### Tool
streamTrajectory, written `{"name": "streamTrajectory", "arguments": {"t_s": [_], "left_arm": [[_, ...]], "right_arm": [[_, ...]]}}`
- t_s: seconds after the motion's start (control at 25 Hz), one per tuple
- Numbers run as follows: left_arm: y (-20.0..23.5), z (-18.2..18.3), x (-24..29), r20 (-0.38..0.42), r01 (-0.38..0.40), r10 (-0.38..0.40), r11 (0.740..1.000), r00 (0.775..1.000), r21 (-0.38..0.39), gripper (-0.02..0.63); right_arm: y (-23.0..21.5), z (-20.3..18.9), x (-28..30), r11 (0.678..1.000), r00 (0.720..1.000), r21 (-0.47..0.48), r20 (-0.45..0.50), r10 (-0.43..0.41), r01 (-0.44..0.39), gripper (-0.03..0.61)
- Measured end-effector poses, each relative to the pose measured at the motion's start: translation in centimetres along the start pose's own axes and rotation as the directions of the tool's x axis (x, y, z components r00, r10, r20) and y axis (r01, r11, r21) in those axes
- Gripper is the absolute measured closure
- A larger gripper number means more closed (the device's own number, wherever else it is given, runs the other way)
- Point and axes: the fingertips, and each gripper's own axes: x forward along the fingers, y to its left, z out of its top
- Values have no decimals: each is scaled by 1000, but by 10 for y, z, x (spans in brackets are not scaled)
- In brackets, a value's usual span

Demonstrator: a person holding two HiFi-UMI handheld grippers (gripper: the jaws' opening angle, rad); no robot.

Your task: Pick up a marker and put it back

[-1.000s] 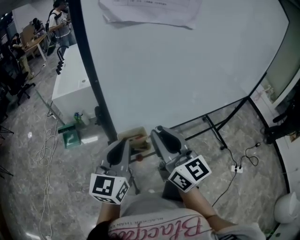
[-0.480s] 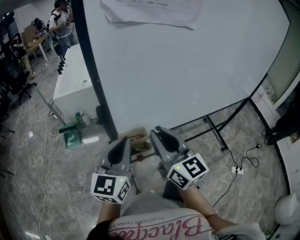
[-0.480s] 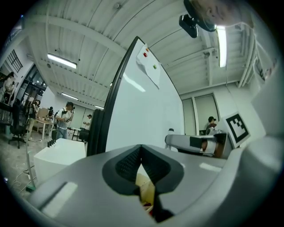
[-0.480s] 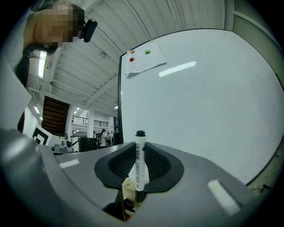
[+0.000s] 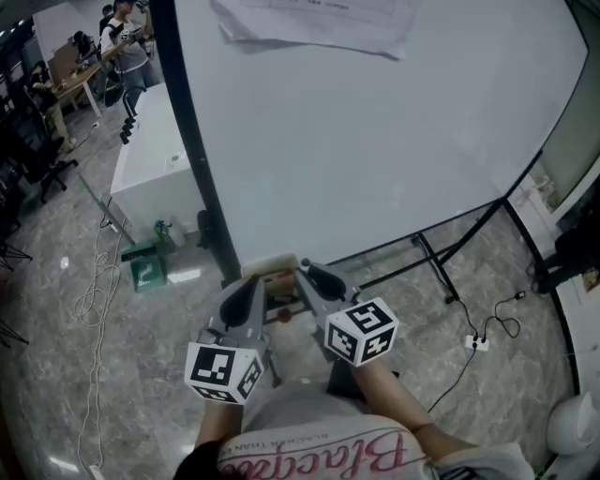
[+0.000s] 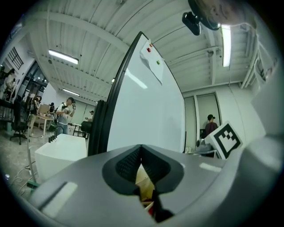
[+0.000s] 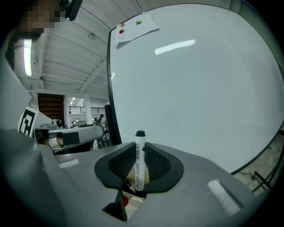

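Observation:
A white marker point(image 7: 140, 141) with a black cap stands upright between the pads of my right gripper point(image 7: 140, 150), which is shut on it. In the head view the right gripper point(image 5: 309, 273) points at a beige holder point(image 5: 273, 268) at the foot of the whiteboard point(image 5: 375, 141); the marker itself is hidden there. My left gripper point(image 5: 251, 287) hangs just left of the holder. Its pads meet at the tips in the left gripper view point(image 6: 141, 148), with nothing held. A red object point(image 5: 281, 317) lies below the holder.
Papers point(image 5: 319, 19) hang at the top of the whiteboard. Its black stand legs point(image 5: 436, 267) spread over the tiled floor to the right. A white cabinet point(image 5: 150, 169) stands left, with cables point(image 5: 94, 291) beside it. A power strip point(image 5: 476, 342) lies right. People stand far left.
My right gripper has moved left and forward, closer to the beige holder, and its marker cube has turned. The left gripper has barely moved.

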Motion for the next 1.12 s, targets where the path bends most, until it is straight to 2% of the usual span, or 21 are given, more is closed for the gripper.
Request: {"name": "streamTrajectory", "arguments": {"t_s": [0.28, 0.8, 0.88, 0.96, 1.12], "left_arm": [[-3, -2, 1, 3, 26, -26, 999, 1000, -35, 614], [-3, -2, -1, 9, 29, -29, 999, 1000, -30, 614], [-3, -1, -1, 11, 30, -30, 999, 1000, -30, 614], [-2, -1, -1, 11, 31, -31, 999, 999, -30, 614], [-4, -3, 0, 2, 43, -43, 999, 999, -33, 614]], "right_arm": [[-11, -24, 9, 998, 998, 62, -57, -7, 11, 515], [-22, -31, 21, 999, 998, 35, -60, -32, 34, 514], [-21, -29, 20, 999, 998, 36, -55, -25, 27, 493], [-20, -23, 18, 999, 999, 40, -33, -13, 14, 438], [-19, -6, 5, 1000, 1000, 25, 17, -19, 19, 411]]}}
